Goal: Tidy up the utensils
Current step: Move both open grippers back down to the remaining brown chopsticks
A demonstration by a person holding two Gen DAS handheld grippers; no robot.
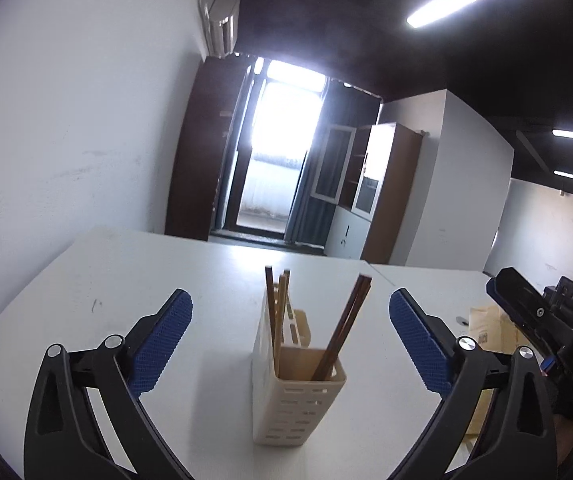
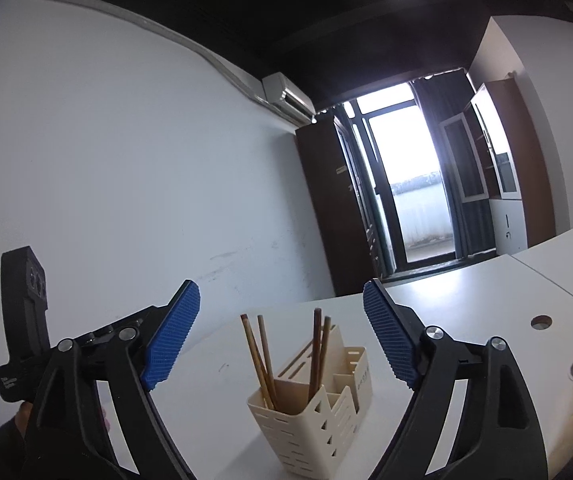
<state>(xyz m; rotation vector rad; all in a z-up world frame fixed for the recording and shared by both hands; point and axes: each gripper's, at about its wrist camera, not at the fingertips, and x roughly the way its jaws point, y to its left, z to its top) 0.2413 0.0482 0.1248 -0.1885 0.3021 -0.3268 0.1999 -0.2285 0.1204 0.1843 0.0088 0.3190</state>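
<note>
Standing on the white table (image 1: 106,280), a cream slotted utensil holder (image 1: 300,404) has several compartments. Its front one holds four brown chopsticks (image 1: 344,328), leaning in two pairs against opposite sides. Both the left gripper (image 1: 290,344) and the right gripper (image 2: 282,332) have their jaws spread wide, gripping nothing, the holder just beyond them.

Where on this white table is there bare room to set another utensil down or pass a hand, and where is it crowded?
Bare tabletop stretches from the cream utensil holder left to the wall and back toward the window. Bare surface also lies between the holder and the two cable holes. It is crowded at the holder itself, where chopsticks lean, and toward the brown paper bag.
</note>
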